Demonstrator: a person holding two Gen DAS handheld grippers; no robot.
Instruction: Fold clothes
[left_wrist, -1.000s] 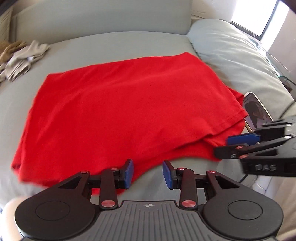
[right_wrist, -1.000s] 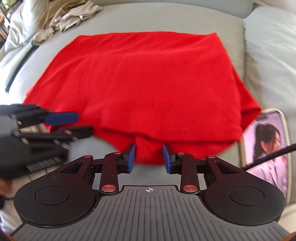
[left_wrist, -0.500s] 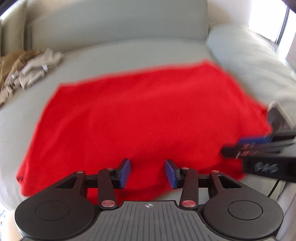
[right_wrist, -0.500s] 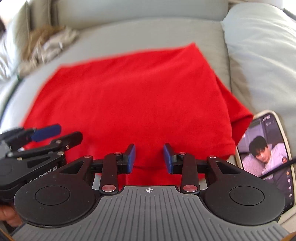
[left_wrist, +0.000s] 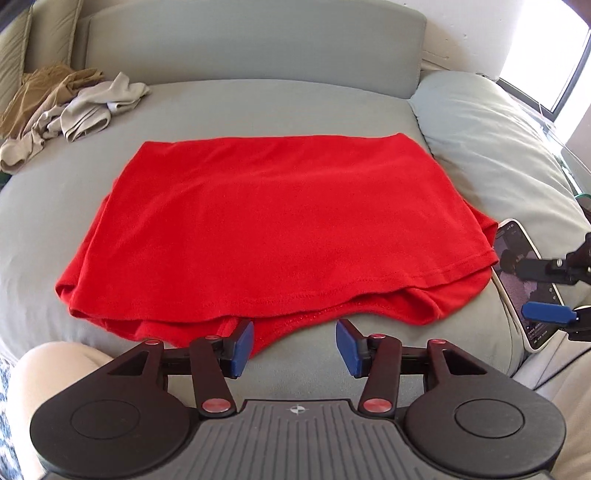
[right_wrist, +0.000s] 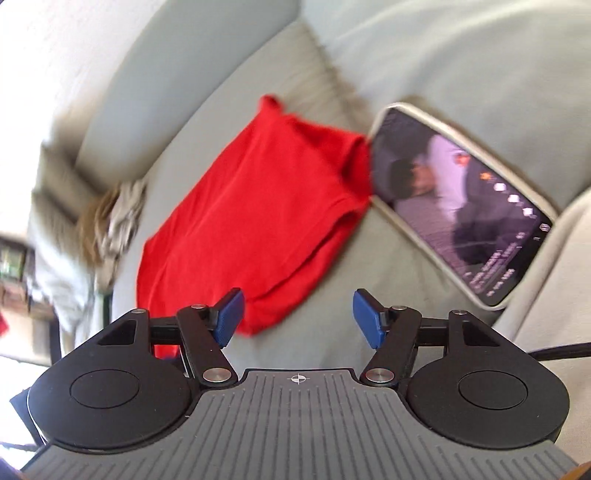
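1. The left gripper (left_wrist: 294, 345) hangs over the near edge of a grey-green sofa seat (left_wrist: 258, 99), its jaws spread and opening, with only bare cushion between the blue pads (left_wrist: 242, 347).

2. Just beyond those pads lies the red garment (left_wrist: 266, 229), folded flat into a rough rectangle; its near hem reaches almost to the left pad and passes just behind it, though nothing is pinched.

3. The left wrist view alone gives the whole garment sharply: stitched hem, a lower layer peeking out along the near and right edges, and the far edge toward the sofa back.

4. It alone shows the right gripper (left_wrist: 543, 291) from outside, at the far right, jaws apart (one blue pad and one black finger visible), over a phone (left_wrist: 517, 254) with a lit screen.

5. Far to the left of the left gripper sits a heap of beige and tan clothes (left_wrist: 70, 107); to the right, a pale cushion (left_wrist: 487, 147).

6. The right wrist view is tilted and blurred. Here the right gripper (right_wrist: 297, 317) stands wide, jaws opening, empty, with bare seat between them.

7. From here the red garment (right_wrist: 251, 218) runs away ahead and to the left, its near corner just beside the left pad (right_wrist: 229, 317).

8. The phone (right_wrist: 461, 206) fills the right side ahead of the right pad, touching the garment's far corner (a closeness the other view barely hints at).

9. The clothes heap (right_wrist: 114, 221) appears only as a smear at the left.
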